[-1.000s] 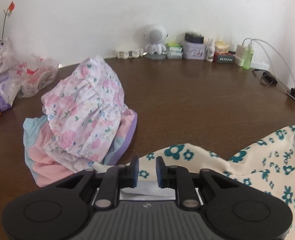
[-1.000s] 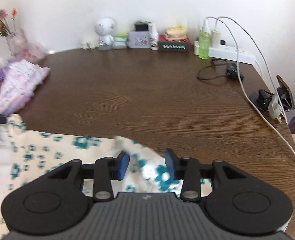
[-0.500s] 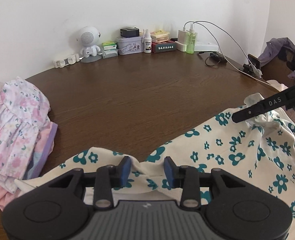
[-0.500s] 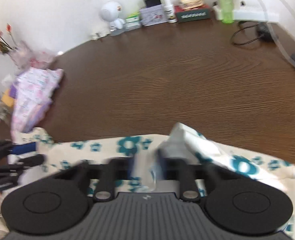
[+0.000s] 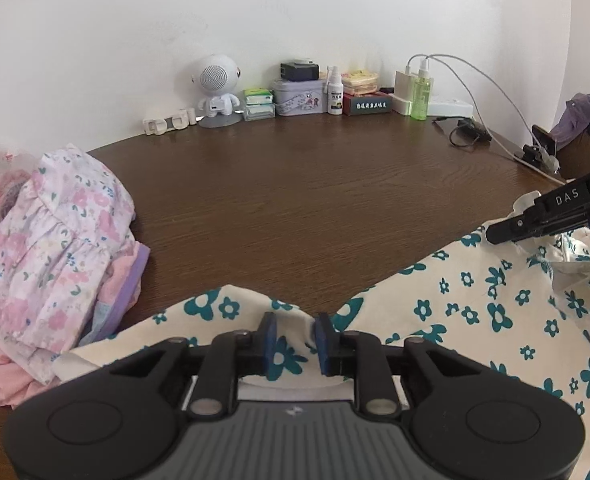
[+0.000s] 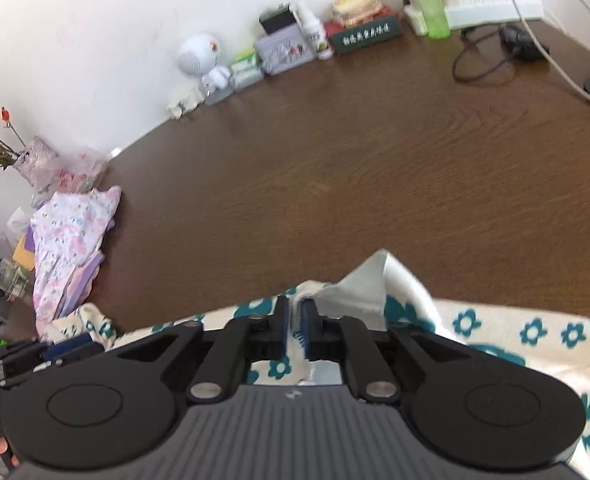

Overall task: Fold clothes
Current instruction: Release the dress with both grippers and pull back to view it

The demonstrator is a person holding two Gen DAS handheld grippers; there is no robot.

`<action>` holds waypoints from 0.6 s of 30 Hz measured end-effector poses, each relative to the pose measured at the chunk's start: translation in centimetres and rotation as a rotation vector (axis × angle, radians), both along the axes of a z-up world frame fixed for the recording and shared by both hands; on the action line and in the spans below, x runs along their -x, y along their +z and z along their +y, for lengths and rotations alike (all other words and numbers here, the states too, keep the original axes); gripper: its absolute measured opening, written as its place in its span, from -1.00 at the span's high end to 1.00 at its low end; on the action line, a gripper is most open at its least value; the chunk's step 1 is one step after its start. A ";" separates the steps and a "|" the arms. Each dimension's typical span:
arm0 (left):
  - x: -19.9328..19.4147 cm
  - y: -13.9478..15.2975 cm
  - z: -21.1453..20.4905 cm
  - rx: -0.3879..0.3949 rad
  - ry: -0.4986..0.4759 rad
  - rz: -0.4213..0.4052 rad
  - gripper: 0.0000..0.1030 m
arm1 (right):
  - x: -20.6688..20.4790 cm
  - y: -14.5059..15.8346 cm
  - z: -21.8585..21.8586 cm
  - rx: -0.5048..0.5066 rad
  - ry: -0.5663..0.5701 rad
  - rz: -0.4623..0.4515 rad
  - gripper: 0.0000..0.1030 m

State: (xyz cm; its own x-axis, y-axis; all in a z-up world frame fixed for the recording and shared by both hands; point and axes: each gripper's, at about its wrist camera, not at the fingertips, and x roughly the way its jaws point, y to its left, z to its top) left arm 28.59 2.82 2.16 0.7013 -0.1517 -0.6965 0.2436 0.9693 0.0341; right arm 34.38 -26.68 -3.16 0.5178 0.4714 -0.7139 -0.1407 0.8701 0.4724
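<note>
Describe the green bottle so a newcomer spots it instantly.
Follow the brown table to the row of clutter along the white wall. Near its right end, beside a white charger block, stands the green bottle: the only translucent lime-green item, topped by a white spray nozzle.

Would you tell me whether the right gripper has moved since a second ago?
Yes. The right gripper has dropped toward the cream floral garment and rolled; the green bottle now sits higher in its view. Its fingers were closing, then eased slightly, on fabric.

One cream teal-flowered garment (image 5: 495, 320), one pile of pink floral clothes (image 5: 63, 248), two grippers, one robot-shaped speaker (image 5: 217, 88).
</note>
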 end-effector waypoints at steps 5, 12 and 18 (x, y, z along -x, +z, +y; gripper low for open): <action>3.4 3.0 2.4 0.021 -0.038 -0.050 -0.07 | 4.4 4.4 -2.1 -0.001 0.052 -0.084 0.19; 12.6 4.0 4.3 0.043 -0.137 -0.068 -0.05 | 14.3 6.3 -3.5 0.247 0.146 -0.224 0.20; 20.3 2.5 4.7 0.245 -0.226 0.037 -0.03 | 20.1 2.9 -4.8 0.272 0.148 -0.203 0.21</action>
State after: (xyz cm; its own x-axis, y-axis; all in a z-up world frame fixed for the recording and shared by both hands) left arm 8.27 7.47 4.69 0.6058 -0.4668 -0.6443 0.4500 0.8688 -0.2064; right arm 14.31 -31.51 -0.31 0.6022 0.3592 -0.7130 -0.3416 0.9231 0.1766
